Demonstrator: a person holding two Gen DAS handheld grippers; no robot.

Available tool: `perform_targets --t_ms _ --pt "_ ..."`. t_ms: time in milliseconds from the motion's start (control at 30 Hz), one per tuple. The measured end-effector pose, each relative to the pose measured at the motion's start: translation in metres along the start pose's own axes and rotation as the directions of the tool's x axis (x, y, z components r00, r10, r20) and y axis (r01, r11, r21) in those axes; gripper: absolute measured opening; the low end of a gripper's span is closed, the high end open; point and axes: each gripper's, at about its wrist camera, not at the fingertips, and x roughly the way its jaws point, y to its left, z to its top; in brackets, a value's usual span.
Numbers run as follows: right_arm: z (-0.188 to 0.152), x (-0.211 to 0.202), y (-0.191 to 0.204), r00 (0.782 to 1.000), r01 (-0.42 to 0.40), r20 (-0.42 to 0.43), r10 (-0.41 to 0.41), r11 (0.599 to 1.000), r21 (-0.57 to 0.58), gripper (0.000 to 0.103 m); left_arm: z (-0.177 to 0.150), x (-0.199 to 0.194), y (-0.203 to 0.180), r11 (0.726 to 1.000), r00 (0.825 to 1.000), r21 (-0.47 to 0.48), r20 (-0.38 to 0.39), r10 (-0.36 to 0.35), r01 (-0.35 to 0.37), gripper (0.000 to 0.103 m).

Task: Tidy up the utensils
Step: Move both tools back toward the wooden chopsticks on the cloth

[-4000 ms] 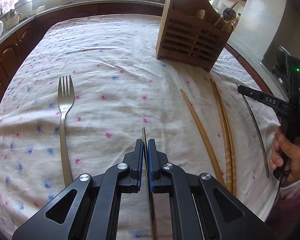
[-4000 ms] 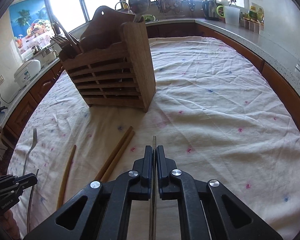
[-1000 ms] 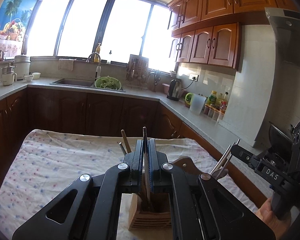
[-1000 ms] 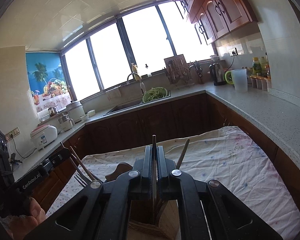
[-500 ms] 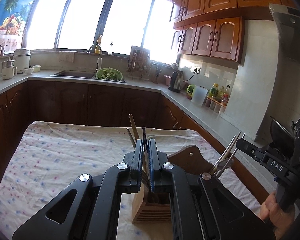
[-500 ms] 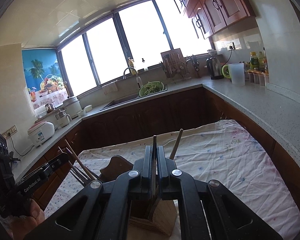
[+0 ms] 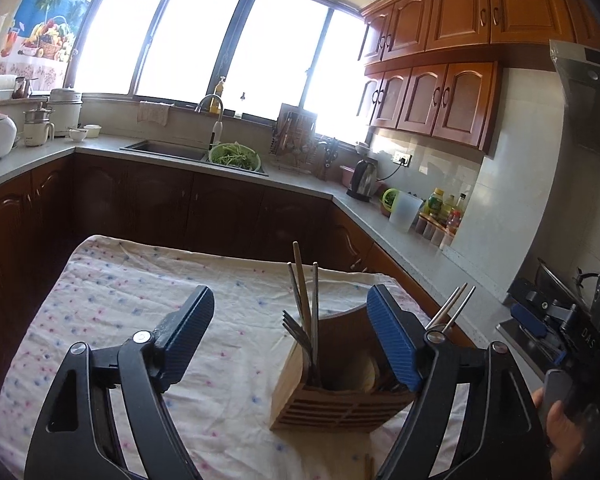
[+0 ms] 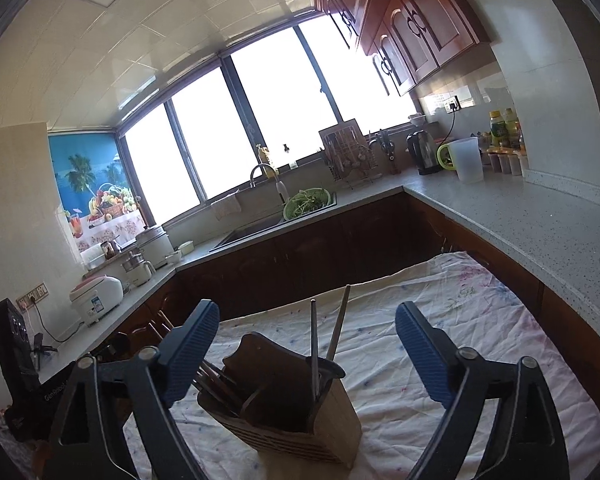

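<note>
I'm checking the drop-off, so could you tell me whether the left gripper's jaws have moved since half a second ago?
Yes. The left gripper has opened wide above the wooden holder, its jaws spread apart.

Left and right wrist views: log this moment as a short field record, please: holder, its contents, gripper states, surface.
holder: wooden utensil holder, upright on the floral tablecloth
contents: chopsticks and a fork standing in one compartment; more utensils in another
left gripper: open, empty, above the holder
right gripper: open, empty, above the holder
on cloth: chopstick tips visible near the bottom edge of the left view
</note>
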Motion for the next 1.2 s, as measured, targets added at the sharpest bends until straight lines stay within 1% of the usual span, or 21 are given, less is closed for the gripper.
perform_targets --t_ms 67,133,300,467,733,900,1100,1200 --pt "-0.004 -0.01 -0.001 1.0 0.007 0.009 -0.007 1.0 0.002 0.103 -0.005 -0.01 0.005 1.0 1.0 -0.012 -0.005 0.01 -0.01 0.09" --pt "-0.01 -0.017 -0.002 1.0 0.009 -0.005 -0.009 1.0 0.01 0.103 -0.012 -0.019 0.01 0.999 1.0 -0.022 -0.017 0.023 -0.023 0.091" --pt "-0.029 -0.034 -0.011 0.999 0.01 -0.044 -0.008 0.999 0.05 0.103 -0.033 -0.038 0.02 0.998 0.997 -0.046 -0.065 0.044 -0.047 0.092" --pt "-0.047 -0.052 -0.014 0.997 0.019 -0.072 -0.014 0.997 0.074 0.103 -0.056 -0.056 0.025 0.996 0.991 -0.049 -0.114 0.063 -0.069 0.092" --pt "-0.074 -0.074 -0.019 0.992 0.035 -0.123 -0.023 0.995 0.096 0.103 -0.092 -0.074 0.028 0.994 0.975 -0.048 -0.206 0.083 -0.095 0.092" --pt "-0.087 -0.086 -0.022 0.988 0.065 -0.147 -0.051 0.993 0.094 0.103 -0.109 -0.082 0.026 0.995 0.966 -0.036 -0.244 0.086 -0.098 0.092" --pt "-0.105 -0.095 -0.027 0.982 0.088 -0.178 -0.069 0.991 0.097 0.103 -0.128 -0.084 0.026 0.994 0.953 -0.024 -0.287 0.094 -0.106 0.092" --pt "-0.114 -0.097 -0.029 0.978 0.094 -0.196 -0.074 0.991 0.095 0.103 -0.136 -0.081 0.024 0.994 0.944 -0.019 -0.315 0.095 -0.106 0.092"
